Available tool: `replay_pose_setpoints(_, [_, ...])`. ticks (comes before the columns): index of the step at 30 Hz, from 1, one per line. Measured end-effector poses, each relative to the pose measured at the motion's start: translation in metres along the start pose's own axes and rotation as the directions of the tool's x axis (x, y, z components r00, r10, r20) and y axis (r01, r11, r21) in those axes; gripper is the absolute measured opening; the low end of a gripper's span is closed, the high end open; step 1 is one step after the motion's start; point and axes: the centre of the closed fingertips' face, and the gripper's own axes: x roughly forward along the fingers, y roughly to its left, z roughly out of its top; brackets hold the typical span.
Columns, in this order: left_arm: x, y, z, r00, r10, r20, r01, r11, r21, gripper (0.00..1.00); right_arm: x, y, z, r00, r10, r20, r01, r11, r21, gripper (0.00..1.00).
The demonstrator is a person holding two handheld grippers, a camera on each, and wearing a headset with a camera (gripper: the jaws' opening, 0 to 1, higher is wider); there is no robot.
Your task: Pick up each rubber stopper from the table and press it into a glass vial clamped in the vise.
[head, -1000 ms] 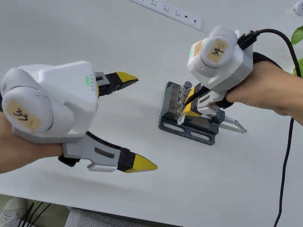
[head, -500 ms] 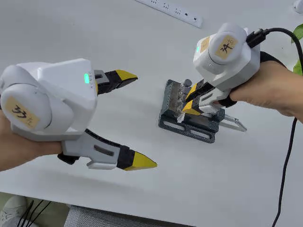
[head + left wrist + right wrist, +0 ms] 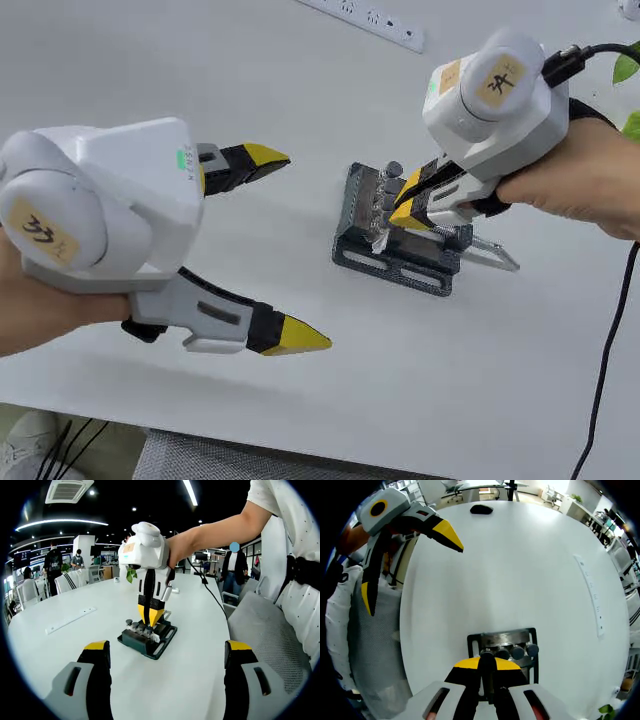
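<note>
A dark vise (image 3: 392, 262) stands on the white table and clamps a row of glass vials (image 3: 381, 205) with grey rubber stoppers (image 3: 517, 652) in their mouths. My right gripper (image 3: 398, 216) is shut, tips pointing down just over the near end of that row. In the right gripper view its tips (image 3: 487, 661) meet at the end stopper (image 3: 486, 655); I cannot tell whether they pinch it. My left gripper (image 3: 285, 248) is held open well to the left of the vise (image 3: 148, 639), nothing between its jaws. The left gripper view shows the right gripper (image 3: 150, 619) above the vials.
A white power strip (image 3: 366, 19) lies at the far side of the table. A black cable (image 3: 604, 352) runs from the right gripper down the right side. Green leaves (image 3: 630, 68) show at the right edge. The table's front edge (image 3: 330, 453) is close below the left gripper.
My right gripper has lifted a little, up and to the right, off the vials, staying shut. The left gripper has kept its place and stayed open.
</note>
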Motion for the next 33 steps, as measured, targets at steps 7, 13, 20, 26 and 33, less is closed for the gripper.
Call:
replay_pose_setpoints(7, [-0.0004, -0.0002, -0.0008, 1.0, 0.001, -0.002, -0.001, 1.0, -0.005, 0.94, 0.005, 0.002, -0.0019, 0.9999, 0.01, -0.004, -0.01, 1.0, -0.001, 0.04])
replay_pose_setpoints(13, [-0.0006, -0.0002, -0.003, 1.0, 0.001, -0.004, -0.001, 1.0, -0.008, 0.94, 0.0071, 0.0004, -0.0024, 1.0, 0.007, -0.007, -0.007, 1.0, -0.002, 0.03])
replay_pose_setpoints(20, [0.0002, -0.0006, -0.0033, 1.0, -0.001, -0.003, 0.001, 1.0, -0.01, 0.94, 0.0068, 0.0012, -0.003, 0.9999, 0.015, -0.005, -0.015, 1.0, 0.005, 0.03])
replay_pose_setpoints(26, [0.0001, -0.0014, -0.0038, 1.0, -0.005, -0.004, 0.005, 1.0, -0.01, 0.93, 0.0075, 0.0007, -0.0023, 0.9996, 0.028, -0.004, -0.028, 1.0, 0.01, 0.03])
replay_pose_setpoints(33, [0.0005, -0.0012, -0.0019, 1.0, -0.007, -0.002, 0.007, 1.0, -0.007, 0.93, 0.0083, -0.0029, -0.0029, 0.9971, 0.074, 0.017, -0.075, 0.995, 0.062, 0.0])
